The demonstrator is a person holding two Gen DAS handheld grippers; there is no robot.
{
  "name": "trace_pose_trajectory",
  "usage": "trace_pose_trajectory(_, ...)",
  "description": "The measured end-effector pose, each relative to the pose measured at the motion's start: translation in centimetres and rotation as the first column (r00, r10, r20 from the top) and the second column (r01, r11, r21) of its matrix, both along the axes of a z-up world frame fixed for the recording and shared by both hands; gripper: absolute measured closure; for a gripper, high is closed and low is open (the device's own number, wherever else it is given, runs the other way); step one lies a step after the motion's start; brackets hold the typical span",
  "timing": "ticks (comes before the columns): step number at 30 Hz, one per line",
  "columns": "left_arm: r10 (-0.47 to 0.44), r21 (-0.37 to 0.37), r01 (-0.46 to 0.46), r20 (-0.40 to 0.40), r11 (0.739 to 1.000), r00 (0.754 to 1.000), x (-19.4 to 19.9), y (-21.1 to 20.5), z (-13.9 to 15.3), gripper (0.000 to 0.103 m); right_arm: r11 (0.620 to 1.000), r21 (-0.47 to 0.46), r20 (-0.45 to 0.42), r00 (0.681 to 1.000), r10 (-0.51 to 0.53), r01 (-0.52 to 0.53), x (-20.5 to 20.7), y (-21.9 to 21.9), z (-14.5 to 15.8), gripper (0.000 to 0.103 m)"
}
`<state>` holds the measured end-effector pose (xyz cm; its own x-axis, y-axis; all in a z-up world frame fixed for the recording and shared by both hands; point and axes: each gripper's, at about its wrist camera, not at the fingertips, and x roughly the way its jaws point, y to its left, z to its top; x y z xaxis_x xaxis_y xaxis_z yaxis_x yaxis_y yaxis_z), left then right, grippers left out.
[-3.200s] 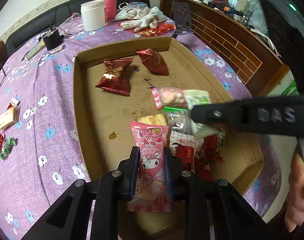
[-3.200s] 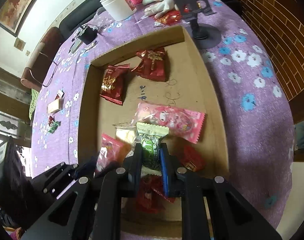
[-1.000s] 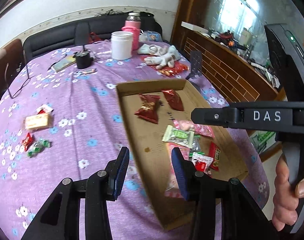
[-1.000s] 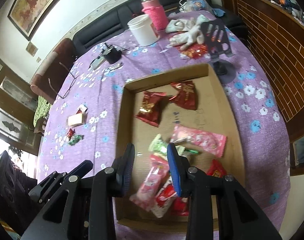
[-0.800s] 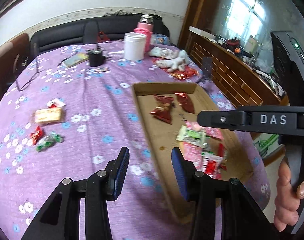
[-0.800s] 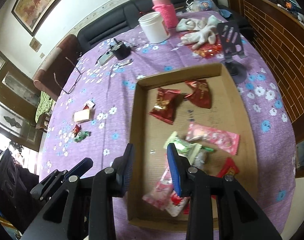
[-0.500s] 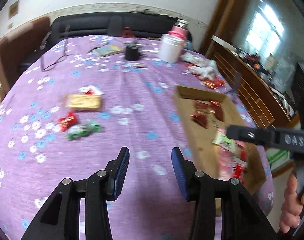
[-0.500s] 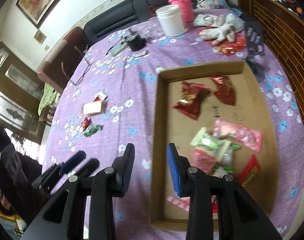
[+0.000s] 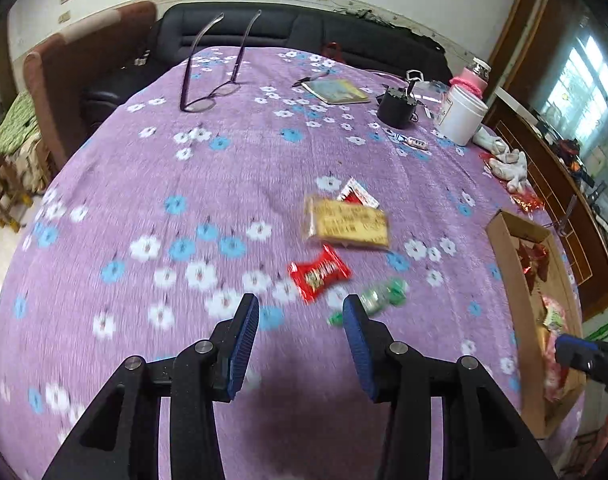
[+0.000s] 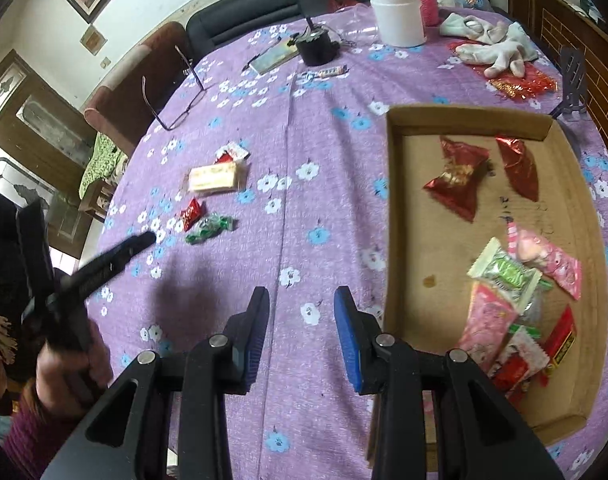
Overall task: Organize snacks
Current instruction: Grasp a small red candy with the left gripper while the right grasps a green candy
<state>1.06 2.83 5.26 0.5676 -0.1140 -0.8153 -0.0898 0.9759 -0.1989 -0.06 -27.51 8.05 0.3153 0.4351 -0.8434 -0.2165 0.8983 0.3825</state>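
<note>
My left gripper [image 9: 300, 312] is open and empty, just short of a red candy [image 9: 319, 273] and a green candy [image 9: 377, 298] on the purple cloth. A yellow biscuit pack [image 9: 347, 224] and a small red-white wrapper [image 9: 357, 193] lie beyond them. The same loose snacks show in the right wrist view: red candy [image 10: 192, 213], green candy [image 10: 208, 228], biscuit pack [image 10: 214, 176]. My right gripper [image 10: 302, 312] is open and empty above the cloth, left of the cardboard tray [image 10: 395, 216], which holds several snack packs. The left gripper [image 10: 140, 242] shows there at the left.
Glasses [image 9: 214, 92], a notebook [image 9: 335, 90], a black cup [image 9: 395, 108], a white jar [image 9: 461, 118] and white gloves [image 9: 507, 166] lie at the far side of the table. The tray [image 9: 503, 236] sits at the table's right edge. A phone stand [image 10: 569, 80] stands behind the tray.
Both grippers let go of their snacks into the tray, opened and pulled back. My left gripper has swung left to the loose candies; my right gripper has shifted left off the tray.
</note>
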Motion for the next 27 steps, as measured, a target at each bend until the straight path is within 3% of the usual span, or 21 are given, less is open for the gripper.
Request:
trace_pose_trajectory(11, -0.211, 0.060, 0.215, -0.064, 0.975, 0.975, 4.8, -2.0, -3.1, 0.060, 0.997, -0.038, -0.016, 0.998, -0.065, 0.065, -0.2, -0.7, -0.6, 0.071)
trace_pose_trajectory(12, -0.211, 0.066, 0.216, -0.074, 0.974, 0.975, 5.2, -2.1, -3.6, 0.068, 0.997, -0.039, -0.020, 0.997, -0.068, 0.067, -0.2, -0.7, -0.7, 0.071)
trace_pose_trajectory(14, -0.205, 0.085, 0.210, -0.060, 0.974, 0.977, 5.7, -2.1, -3.5, 0.073, 0.996, -0.042, -0.029, 0.997, -0.074, 0.072, -0.1, -0.7, -0.9, 0.071)
trace_pose_trajectory(15, -0.199, 0.094, 0.204, -0.057, 0.975, 0.978, 5.8, -2.1, -3.5, 0.084, 0.996, -0.043, -0.030, 0.997, -0.075, 0.073, -0.1, -0.7, -0.9, 0.071)
trace_pose_trajectory(19, -0.152, 0.100, 0.155, -0.041, 0.983, 0.988, 5.2, -1.5, -3.6, 0.088, 0.997, -0.044, -0.030, 0.998, -0.063, 0.061, 0.2, 0.0, -0.9, 0.071)
trace_pose_trajectory(27, -0.074, 0.008, 0.075, -0.065, 0.997, 0.995, -0.6, 0.6, -3.6, 0.088, 0.996, 0.031, -0.068, 0.994, 0.080, -0.078, 2.6, 5.2, -1.6, 0.071)
